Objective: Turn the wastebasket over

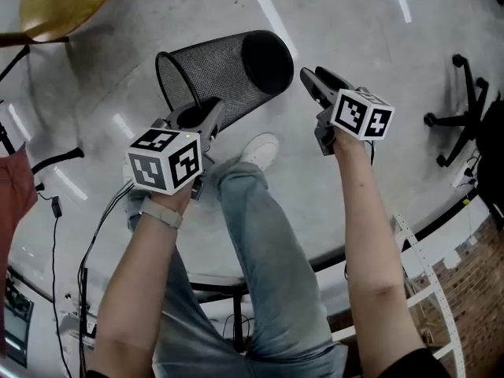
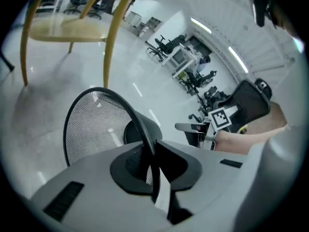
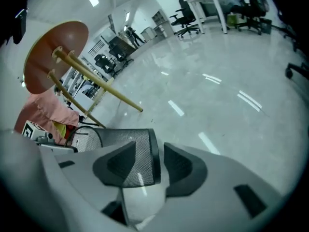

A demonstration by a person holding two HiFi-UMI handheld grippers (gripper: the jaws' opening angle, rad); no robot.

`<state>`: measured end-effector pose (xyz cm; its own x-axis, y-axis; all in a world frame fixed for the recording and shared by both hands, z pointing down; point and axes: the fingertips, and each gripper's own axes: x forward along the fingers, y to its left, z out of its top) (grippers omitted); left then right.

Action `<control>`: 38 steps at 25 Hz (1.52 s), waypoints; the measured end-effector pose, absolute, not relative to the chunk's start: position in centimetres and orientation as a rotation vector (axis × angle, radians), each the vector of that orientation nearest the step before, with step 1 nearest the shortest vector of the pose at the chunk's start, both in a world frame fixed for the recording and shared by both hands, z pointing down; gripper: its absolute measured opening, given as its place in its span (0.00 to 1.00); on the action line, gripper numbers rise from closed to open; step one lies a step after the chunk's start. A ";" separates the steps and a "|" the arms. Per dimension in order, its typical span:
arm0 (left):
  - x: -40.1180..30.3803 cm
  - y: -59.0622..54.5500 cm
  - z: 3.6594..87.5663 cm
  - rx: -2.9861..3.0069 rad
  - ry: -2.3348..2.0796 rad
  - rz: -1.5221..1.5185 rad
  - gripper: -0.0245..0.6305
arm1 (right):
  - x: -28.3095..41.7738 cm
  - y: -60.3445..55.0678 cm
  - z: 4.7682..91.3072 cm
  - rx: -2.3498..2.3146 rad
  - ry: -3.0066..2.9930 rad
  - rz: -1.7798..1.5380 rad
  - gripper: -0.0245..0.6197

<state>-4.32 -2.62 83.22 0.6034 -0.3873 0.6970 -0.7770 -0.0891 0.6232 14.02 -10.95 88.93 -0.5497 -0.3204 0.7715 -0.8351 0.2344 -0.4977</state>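
yellow stool (image 1: 63, 2) top left | office chair base (image 1: 469, 85) right | grey floor (image 1: 354, 22)

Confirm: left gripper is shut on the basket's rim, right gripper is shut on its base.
Not the right gripper: the right gripper view shows its jaws open at the basket base. The left gripper is shut on the rim.

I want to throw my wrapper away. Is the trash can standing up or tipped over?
Tipped over. The wastebasket is turned sideways, its open rim pinched by the left hand-held gripper.
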 end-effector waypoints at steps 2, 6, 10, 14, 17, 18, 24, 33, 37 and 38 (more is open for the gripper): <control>-4.1 -4.1 82.7 1.771 -0.952 0.568 0.09 | 15.0 -10.4 87.9 1.115 -1.992 1.337 0.33; -2.4 -6.3 82.4 1.835 -0.950 0.792 0.08 | 17.7 -8.7 86.2 1.171 -1.974 1.416 0.33; -0.3 -7.3 83.2 1.881 -0.919 0.989 0.08 | 21.2 -7.0 85.3 1.277 -1.942 1.482 0.33; 3.5 -8.0 84.1 1.885 -0.865 1.049 0.08 | 24.2 -6.0 84.8 1.361 -1.936 1.501 0.33; 6.5 -8.1 85.0 1.856 -0.842 1.076 0.09 | 26.3 -4.8 84.8 1.399 -1.926 1.511 0.33; 7.3 -8.1 85.3 1.851 -0.834 1.089 0.10 | 27.0 -4.3 84.8 1.413 -1.917 1.518 0.33; 12.1 -7.9 87.9 1.808 -0.761 1.097 0.17 | 29.8 -2.3 84.7 1.495 -1.878 1.540 0.33; 13.5 -7.4 90.2 1.805 -0.762 1.178 0.20 | 31.5 -0.7 84.6 1.541 -1.856 1.544 0.33; 13.5 -7.3 89.7 1.830 -0.741 1.156 0.28 | 31.6 -0.9 84.0 1.533 -1.862 1.510 0.33; 13.4 -7.2 89.3 1.837 -0.737 1.140 0.32 | 31.6 -0.9 83.6 1.540 -1.863 1.501 0.33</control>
<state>13.41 -7.22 89.25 0.4158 -0.0516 0.9080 -0.8066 -0.4821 0.3420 31.55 -0.95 83.62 -0.3832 -0.5396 0.7497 -0.8474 -0.1176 -0.5177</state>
